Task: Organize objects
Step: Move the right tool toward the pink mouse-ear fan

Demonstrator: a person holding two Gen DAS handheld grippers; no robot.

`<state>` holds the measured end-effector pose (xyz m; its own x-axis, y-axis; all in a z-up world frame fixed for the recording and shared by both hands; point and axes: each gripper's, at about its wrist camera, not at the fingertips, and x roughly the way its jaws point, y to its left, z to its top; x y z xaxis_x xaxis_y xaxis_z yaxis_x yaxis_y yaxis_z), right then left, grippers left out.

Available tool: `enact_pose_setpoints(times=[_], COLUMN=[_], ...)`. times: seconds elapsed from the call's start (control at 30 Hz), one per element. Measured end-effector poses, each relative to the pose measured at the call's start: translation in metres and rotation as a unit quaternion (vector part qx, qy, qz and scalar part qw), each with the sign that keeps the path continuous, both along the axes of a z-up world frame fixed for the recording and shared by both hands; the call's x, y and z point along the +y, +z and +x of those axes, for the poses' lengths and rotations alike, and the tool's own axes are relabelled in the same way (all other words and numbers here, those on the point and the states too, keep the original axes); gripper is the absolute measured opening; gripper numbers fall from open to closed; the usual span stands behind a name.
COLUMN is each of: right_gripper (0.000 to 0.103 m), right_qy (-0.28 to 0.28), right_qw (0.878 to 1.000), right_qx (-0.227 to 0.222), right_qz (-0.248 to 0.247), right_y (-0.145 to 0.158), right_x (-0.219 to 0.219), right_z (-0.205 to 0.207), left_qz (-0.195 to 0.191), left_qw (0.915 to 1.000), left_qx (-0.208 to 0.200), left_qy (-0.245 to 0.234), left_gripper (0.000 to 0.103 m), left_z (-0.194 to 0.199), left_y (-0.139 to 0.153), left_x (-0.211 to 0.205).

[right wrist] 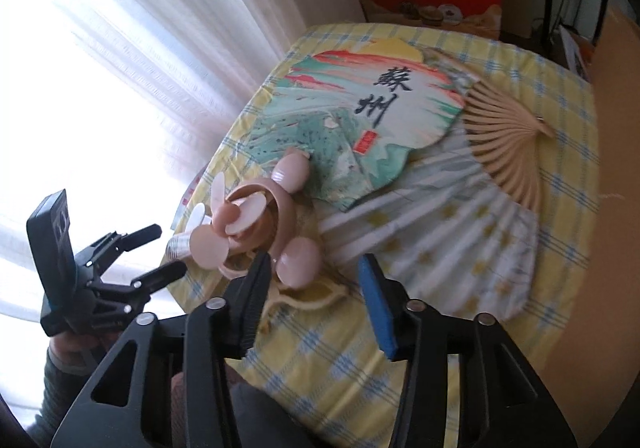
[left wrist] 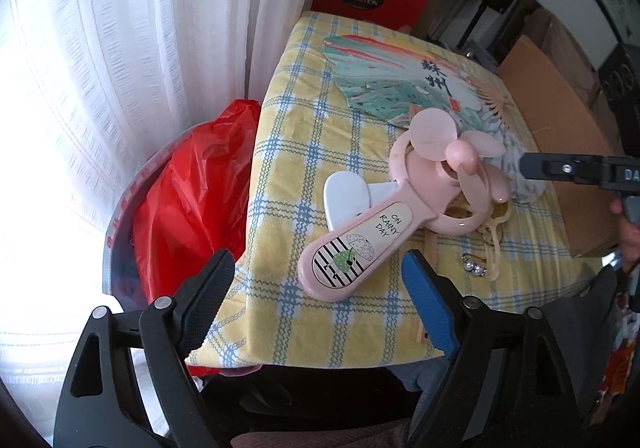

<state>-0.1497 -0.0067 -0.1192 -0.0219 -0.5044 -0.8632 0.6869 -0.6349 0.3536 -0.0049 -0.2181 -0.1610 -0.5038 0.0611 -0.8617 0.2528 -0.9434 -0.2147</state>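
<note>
Your left claw [left wrist: 320,300] stands wide and holds nothing, one black pad and one blue pad [left wrist: 430,308] spread to either side of the near end of the pink plastic handheld fan with the "ON RAINY DAY" label [left wrist: 384,224], without touching it. That pink fan lies flat near the front of the table covered in a yellow and blue checked cloth [left wrist: 304,152], handle toward you, round guard and soft blades pointing away. Its handle lies across a white rounded plastic piece [left wrist: 346,196], and its head rests over a cream-coloured item whose shape you cannot make out. Just beside the handle, on the cloth, lies a small metal clip with pearl beads [left wrist: 474,266]. Behind the pink fan an open paper folding fan painted in green, white and orange with black Chinese characters and bamboo ribs [right wrist: 360,120] lies spread flat, overlapping a second, paler folding fan [right wrist: 452,224] beneath it. Your right claw [right wrist: 316,296] is also spread wide and holds nothing, hovering at the fan's head, its black pad just beside one pink blade. Left of the table a red plastic bag [left wrist: 192,192] sits in a clear container, against a white curtain [left wrist: 132,48].
</note>
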Motion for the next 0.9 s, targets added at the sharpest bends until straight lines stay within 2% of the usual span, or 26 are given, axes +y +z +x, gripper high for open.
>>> enact_pose_setpoints(times=[0.1, 0.2, 0.6, 0.73, 0.8, 0.9], right_gripper=[0.034, 0.033, 0.034, 0.031, 0.03, 0.029], right_qy=[0.006, 0.008, 0.026, 0.036, 0.038, 0.04], right_qw=[1.0, 1.0, 0.998, 0.998, 0.998, 0.999], right_qx=[-0.008, -0.019, -0.055, -0.047, -0.04, -0.032], right_qz=[0.002, -0.001, -0.01, -0.004, -0.002, 0.0], right_y=[-0.01, -0.018, -0.035, -0.037, -0.037, -0.035], right_x=[-0.013, -0.022, -0.037, -0.043, -0.047, -0.048], right_z=[-0.001, -0.004, -0.01, -0.001, 0.002, 0.003], left_qz=[0.001, -0.008, -0.013, -0.013, -0.013, 0.008], left_qw=[0.9999, 0.9998, 0.9993, 0.9992, 0.9992, 0.9994], left_qx=[0.002, 0.001, 0.007, 0.008, 0.006, 0.012], left_qy=[-0.012, -0.019, -0.036, -0.036, -0.037, -0.031], left_gripper=[0.076, 0.071, 0.071, 0.071, 0.067, 0.065], left_z=[-0.002, -0.005, -0.009, -0.009, -0.01, -0.01], left_y=[-0.001, -0.003, -0.005, -0.005, -0.005, -0.003], left_x=[0.003, 0.005, 0.003, 0.003, 0.002, -0.008])
